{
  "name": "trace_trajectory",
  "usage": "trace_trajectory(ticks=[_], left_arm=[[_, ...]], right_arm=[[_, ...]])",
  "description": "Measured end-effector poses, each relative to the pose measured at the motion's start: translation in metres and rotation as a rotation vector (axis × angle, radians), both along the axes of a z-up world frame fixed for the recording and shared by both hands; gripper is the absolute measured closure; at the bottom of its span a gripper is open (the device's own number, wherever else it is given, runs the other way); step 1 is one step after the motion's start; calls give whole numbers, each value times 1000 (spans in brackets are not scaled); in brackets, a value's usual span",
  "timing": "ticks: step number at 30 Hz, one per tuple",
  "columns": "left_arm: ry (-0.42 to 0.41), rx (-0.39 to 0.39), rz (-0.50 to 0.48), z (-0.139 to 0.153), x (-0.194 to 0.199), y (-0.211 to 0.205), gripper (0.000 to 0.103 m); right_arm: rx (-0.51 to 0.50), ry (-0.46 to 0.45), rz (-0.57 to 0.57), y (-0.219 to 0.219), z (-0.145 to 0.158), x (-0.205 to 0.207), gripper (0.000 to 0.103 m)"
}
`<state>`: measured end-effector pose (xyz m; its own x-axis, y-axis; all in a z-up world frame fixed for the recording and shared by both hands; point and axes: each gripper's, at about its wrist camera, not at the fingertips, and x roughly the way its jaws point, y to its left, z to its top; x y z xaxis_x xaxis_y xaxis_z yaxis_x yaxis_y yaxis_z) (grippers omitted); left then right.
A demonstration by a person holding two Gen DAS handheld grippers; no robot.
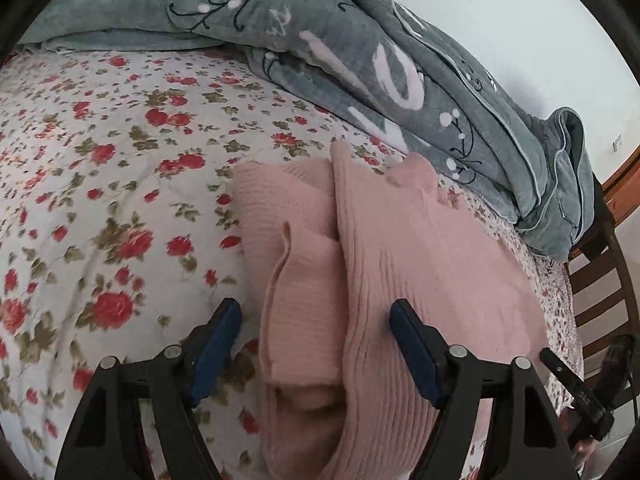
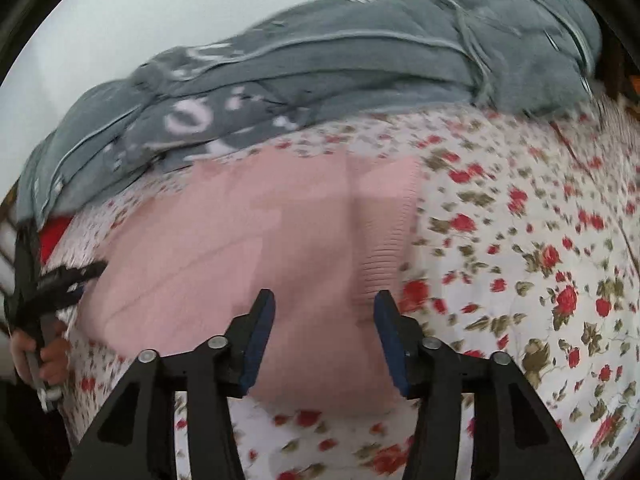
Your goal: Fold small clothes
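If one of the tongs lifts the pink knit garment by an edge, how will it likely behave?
The pink knit garment would probably droop limply: its ribbed layers already lie folded and rumpled on the floral sheet. It looks light, and its fuzzy ribbing should grip rather than slip.

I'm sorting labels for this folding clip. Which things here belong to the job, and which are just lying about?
Belongs to the job:
- pink knit garment, partly folded on the bed
- left gripper, open over it
- right gripper, open above it

Just lying about:
- grey blanket, bunched behind
- floral bedsheet
- wooden chair beside the bed
- something red at the bed's edge, unclear
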<state>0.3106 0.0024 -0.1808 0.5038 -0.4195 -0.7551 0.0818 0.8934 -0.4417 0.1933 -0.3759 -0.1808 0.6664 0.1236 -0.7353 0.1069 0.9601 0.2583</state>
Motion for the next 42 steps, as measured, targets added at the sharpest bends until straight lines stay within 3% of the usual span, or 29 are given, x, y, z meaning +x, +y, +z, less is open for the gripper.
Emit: trace_trajectory(ticks=[11, 12, 13, 14, 15, 21, 27, 38, 42], left_arm=[[56, -52, 15, -8, 23, -4, 68], [58, -51, 17, -8, 24, -4, 73], [56, -52, 15, -6, 24, -5, 76], [50, -53, 8, -4, 24, -6, 78], [45, -49, 2, -1, 23, -6, 80], [14, -57, -21, 18, 8, 3, 81], [-33, -3, -31, 40, -30, 22, 82], [-10, 4, 8, 40, -84, 91, 81], [4, 30, 4, 26, -87, 90, 79]], right_arm=[[203, 62, -66, -32, -29, 61, 40], [202, 52, -70, -29, -29, 63, 44], [190, 45, -75, -27, -28, 65, 65], [176, 34, -78, -25, -26, 65, 75], [162, 15, -75, -23, -22, 65, 79], [71, -66, -23, 3, 16, 45, 82], [79, -99, 49, 33, 47, 17, 83], [138, -98, 138, 85, 38, -34, 83], [59, -75, 110, 83, 19, -37, 81]])
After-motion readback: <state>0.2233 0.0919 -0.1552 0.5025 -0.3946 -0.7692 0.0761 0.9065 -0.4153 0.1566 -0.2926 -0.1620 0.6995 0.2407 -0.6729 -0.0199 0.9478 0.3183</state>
